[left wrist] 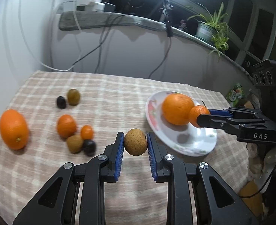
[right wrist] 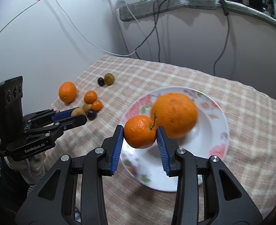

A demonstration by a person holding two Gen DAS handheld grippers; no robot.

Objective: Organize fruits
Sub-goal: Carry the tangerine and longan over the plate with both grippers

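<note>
If the tangerine (right wrist: 140, 134) clamped by the right gripper (right wrist: 140, 136) is released at the plate's (right wrist: 215, 131) 9 o'clock rim, it could be knocked off by the big orange (right wrist: 175, 115); a brown fruit (left wrist: 135, 142) is gripped by the left gripper (left wrist: 135, 146).

Both grippers are black plastic with blue ribbed pads (left wrist: 119, 150) and silver screws (right wrist: 181, 151) — the left gripper (right wrist: 78, 114) is marked "GenRobot.AI", the right gripper (left wrist: 203, 117) "DAS" — over light gloves (right wrist: 34, 166).
</note>
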